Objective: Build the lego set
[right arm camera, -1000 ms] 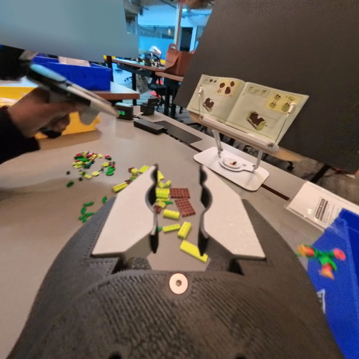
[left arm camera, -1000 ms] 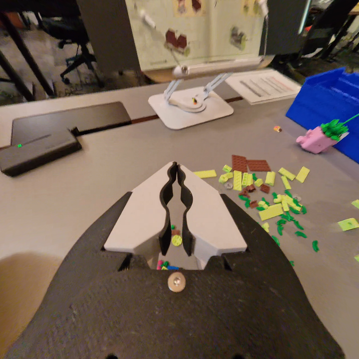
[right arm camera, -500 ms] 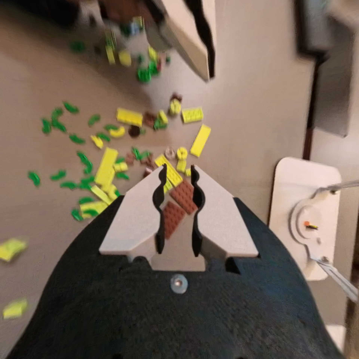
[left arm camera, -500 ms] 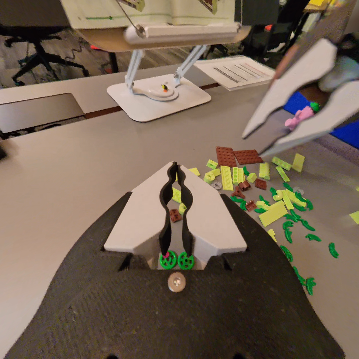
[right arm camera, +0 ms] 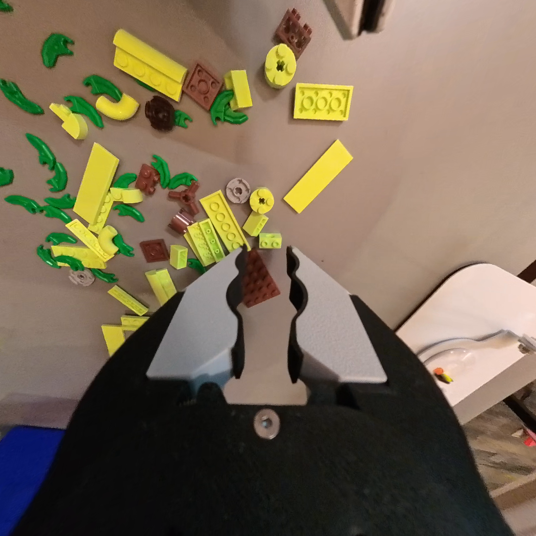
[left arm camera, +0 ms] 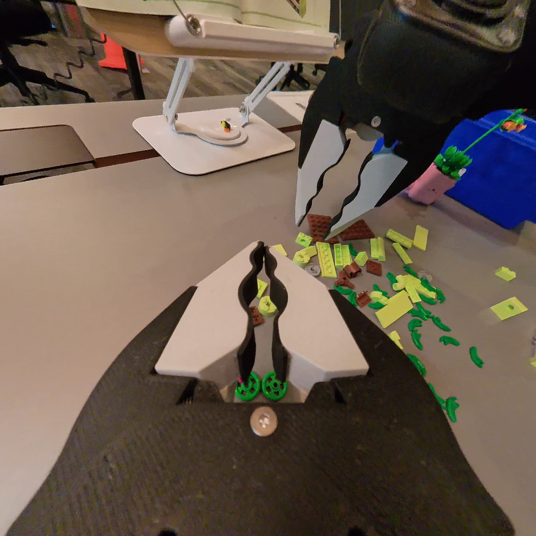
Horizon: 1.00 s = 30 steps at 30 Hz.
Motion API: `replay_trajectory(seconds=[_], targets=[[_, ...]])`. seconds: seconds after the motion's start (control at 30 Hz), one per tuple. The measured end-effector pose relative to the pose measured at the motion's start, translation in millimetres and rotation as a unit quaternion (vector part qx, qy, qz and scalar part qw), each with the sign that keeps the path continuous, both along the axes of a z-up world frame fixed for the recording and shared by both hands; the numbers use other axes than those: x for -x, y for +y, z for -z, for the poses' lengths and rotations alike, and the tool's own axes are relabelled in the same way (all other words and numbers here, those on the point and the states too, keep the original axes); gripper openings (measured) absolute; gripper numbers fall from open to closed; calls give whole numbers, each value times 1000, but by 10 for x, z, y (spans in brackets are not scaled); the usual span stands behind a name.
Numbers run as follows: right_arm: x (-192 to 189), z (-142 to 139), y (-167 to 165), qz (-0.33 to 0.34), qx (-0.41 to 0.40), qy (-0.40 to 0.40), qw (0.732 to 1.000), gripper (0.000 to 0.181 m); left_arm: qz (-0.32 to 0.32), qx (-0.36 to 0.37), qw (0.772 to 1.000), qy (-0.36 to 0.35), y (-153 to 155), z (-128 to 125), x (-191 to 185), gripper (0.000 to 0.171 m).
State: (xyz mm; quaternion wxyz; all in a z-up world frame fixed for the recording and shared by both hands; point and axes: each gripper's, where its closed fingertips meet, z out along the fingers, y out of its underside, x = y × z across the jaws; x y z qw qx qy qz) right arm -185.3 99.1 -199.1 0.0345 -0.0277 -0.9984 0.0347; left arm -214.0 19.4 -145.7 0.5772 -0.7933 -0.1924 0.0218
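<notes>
Early stage: bricks (right arm camera: 220, 226) loose on counter (left arm camera: 116, 232); right gripper (right arm camera: 265, 251) jaws wide over brown plate (right arm camera: 259, 281); left gripper (left arm camera: 264, 246) jaws closed, empty.

right tool (right arm camera: 265, 251) parted | brown wedge plate (right arm camera: 258, 281) between fingers | on table (right arm camera: 406, 145)

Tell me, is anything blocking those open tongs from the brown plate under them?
Nothing visible. The right tongs are open, pointing down with the brown plate between the fingers. Lime bricks lie close beside the left finger, not over the plate.
</notes>
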Motion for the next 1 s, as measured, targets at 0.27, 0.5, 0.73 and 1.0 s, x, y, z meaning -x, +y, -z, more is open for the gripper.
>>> replay_trajectory(seconds=[0.27,0.5,0.73,1.0], targets=[[19,127,-27,-16,-13,-8,1000,21,2,2,1000,4,21,9,-6,0],[-23,43,-10,-9,-12,3,1000,14,4,0,1000,3,20,4,-13,0],[-808,-386,159,89,-3,-14,996,14,5,-3,1000,8,12,-10,-17,0],[-2534,-123,875,263,-32,-56,963,14,9,-4,1000,15,40,-20,-49,0]])
